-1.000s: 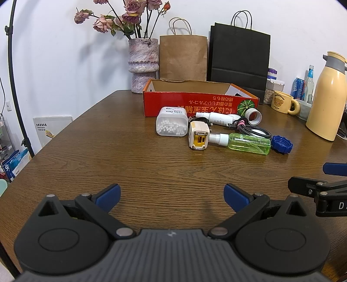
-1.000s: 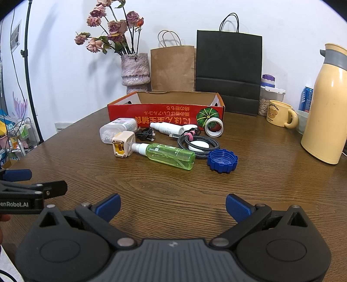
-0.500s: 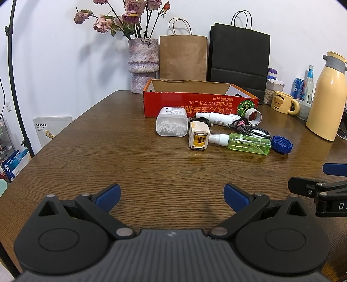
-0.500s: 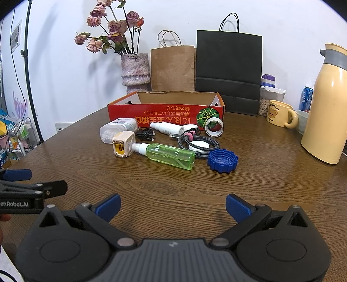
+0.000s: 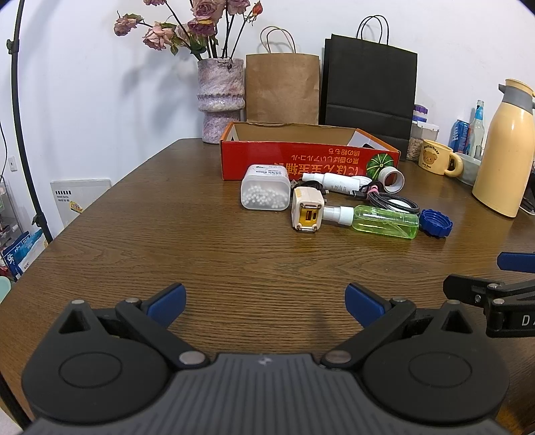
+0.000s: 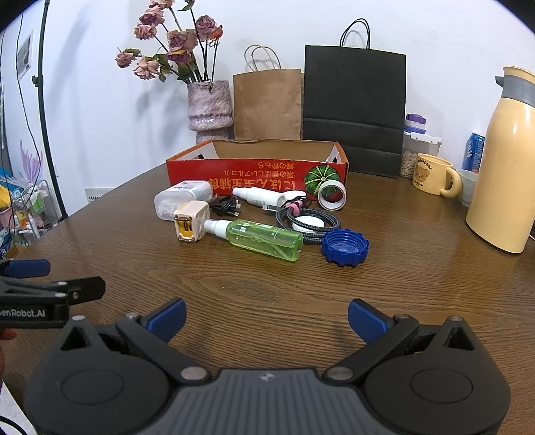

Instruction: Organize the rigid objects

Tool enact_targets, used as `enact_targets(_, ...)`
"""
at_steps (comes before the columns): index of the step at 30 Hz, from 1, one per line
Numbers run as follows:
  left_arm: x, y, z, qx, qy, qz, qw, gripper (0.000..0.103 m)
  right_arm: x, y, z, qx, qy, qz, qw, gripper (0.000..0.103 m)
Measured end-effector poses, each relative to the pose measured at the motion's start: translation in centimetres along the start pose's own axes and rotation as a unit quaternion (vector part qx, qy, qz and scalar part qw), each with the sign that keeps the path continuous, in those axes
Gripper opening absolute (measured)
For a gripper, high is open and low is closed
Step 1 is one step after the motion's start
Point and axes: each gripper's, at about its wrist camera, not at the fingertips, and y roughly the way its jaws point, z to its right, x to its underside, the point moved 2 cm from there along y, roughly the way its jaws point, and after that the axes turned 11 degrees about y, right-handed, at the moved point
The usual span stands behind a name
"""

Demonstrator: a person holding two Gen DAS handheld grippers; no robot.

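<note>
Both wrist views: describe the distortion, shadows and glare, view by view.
Left wrist view: fisheye bends the table edge and darkens the corners; the flowers cast a soft shadow on the wall; focus is sharp. Right wrist view: same barrel distortion, the lamp pole bows; soft highlights on the green bottle and thermos, no harsh glare.

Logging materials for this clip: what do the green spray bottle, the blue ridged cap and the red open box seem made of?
The green spray bottle looks like clear tinted plastic, glossy, with liquid showing through. The blue ridged cap seems moulded opaque plastic with a slight sheen. The red open box looks like printed cardboard: brown raw inner walls, rough top edge.
</note>
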Motion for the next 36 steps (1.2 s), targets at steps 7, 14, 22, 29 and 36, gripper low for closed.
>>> enact_targets(7,-0.7,0.5,-0.3,-0.001,0.001,0.001,1.0000,0.103,-0.5,0.3,-0.3,0.001,-0.004,-0.003,1.000,0.103)
enact_targets(14,-2.0,1.6,-1.2,-0.008,0.002,0.002,1.0000,0.103,-1.1,1.3,-0.7,0.006,-0.011,-0.007,1.000,0.103)
enact_targets(22,-3.2,3.2,-2.0,-0.017,0.012,0.001,0.9998,0.103,-2.7,3.7,-0.9,0.003,-0.030,0.010,0.999,0.103)
enact_targets(29,-4.9,4.8,-2.5,-0.022,0.018,0.004,0.9996,0.103,-4.3,5.9,-1.5,0.009,-0.096,0.047,0.994,0.099)
enact_targets(36,-6.1,6.2,-2.4,-0.026,0.023,0.002,0.9994,0.103,-5.3,9.5,-1.9,-0.019,-0.124,0.031,0.992,0.084)
